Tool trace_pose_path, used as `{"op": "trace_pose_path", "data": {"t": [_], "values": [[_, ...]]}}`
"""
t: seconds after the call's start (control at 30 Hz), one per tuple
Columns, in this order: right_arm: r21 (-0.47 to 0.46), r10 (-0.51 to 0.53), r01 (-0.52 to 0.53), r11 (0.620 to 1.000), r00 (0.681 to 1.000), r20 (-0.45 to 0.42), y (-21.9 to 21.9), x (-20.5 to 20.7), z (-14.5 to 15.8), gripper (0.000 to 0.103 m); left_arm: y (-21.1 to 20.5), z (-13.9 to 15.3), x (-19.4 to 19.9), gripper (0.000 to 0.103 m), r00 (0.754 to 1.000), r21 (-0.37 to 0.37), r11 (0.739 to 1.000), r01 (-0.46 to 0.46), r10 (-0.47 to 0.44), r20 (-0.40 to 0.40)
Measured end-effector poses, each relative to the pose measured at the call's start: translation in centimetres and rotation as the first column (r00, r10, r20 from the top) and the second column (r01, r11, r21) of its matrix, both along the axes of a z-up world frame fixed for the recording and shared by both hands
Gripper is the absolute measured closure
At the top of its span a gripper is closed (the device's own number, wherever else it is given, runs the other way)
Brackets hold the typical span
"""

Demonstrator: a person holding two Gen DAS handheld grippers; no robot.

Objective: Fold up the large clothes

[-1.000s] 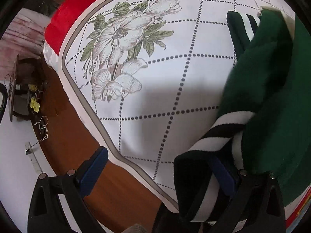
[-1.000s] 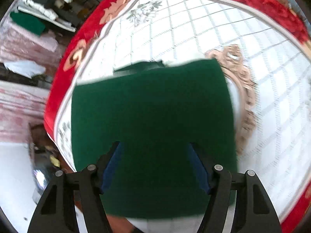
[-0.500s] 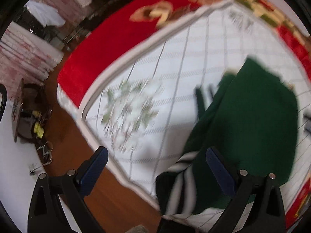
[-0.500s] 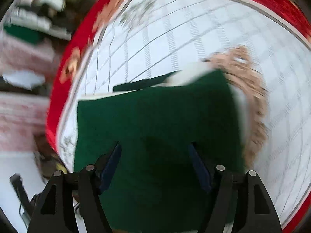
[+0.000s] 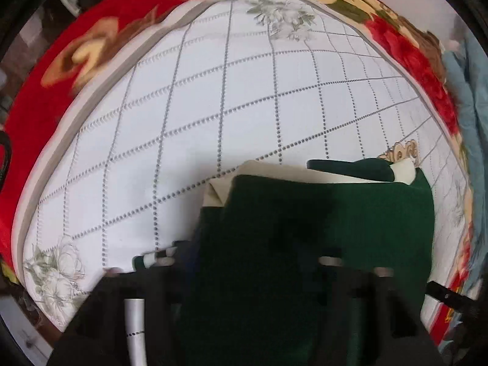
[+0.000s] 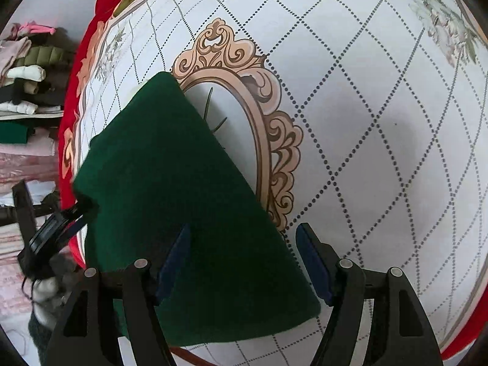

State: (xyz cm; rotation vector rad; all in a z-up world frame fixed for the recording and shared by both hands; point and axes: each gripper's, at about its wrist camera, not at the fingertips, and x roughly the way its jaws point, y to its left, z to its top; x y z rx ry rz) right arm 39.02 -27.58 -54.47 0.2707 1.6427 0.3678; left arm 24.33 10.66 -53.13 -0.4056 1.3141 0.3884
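A folded dark green garment (image 6: 170, 189) with cream lining and striped cuffs lies on the white quilted bedspread (image 6: 381, 122). In the left wrist view the garment (image 5: 320, 244) fills the lower middle, cream lining (image 5: 274, 172) at its far edge and a striped cuff (image 5: 155, 257) at its left. My left gripper (image 5: 253, 271) is blurred and mostly covered by the cloth; its state is unclear. It also shows in the right wrist view (image 6: 70, 219) against the garment's left edge. My right gripper (image 6: 244, 262) is open over the garment's near right corner.
The bedspread has a red floral border (image 5: 45, 91) and an ornate beige oval frame print (image 6: 259, 116). Folded clothes are stacked on shelves (image 6: 27, 91) to the left. Blue cloth (image 5: 469, 122) lies past the bed's right edge.
My left gripper swung from the bed's left edge to the garment's near side, and cloth now covers its fingers. My right gripper shifted right and turned; it stays open.
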Motion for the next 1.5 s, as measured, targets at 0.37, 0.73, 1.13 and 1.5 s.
{"op": "trace_pose_path", "data": {"t": [0.37, 0.73, 1.13, 1.5], "values": [[0.005, 0.031, -0.031, 0.999, 0.999, 0.027, -0.8, -1.0, 4.0, 0.03, 5.3, -1.1, -6.9, 0.103, 0.959, -0.026, 0.96, -0.278, 0.276, -0.066], [0.164, 0.217, -0.235, 0.958, 0.969, 0.121, 12.3, 4.0, 5.0, 0.071, 2.2, 2.7, -5.0, 0.017, 0.992, 0.117, 0.985, -0.123, 0.122, 0.018], [0.172, 0.287, -0.295, 0.94, 0.955, 0.07, 10.6, 5.2, 6.1, 0.018, 1.7, 7.2, -8.2, 0.006, 0.978, 0.057, 0.979, -0.196, 0.191, 0.082], [0.485, 0.22, -0.084, 0.87, 0.948, -0.23, 2.8, 1.4, -6.0, 0.005, -4.8, 3.7, -23.2, 0.006, 0.774, -0.128, 0.763, -0.633, 0.626, -0.093]]}}
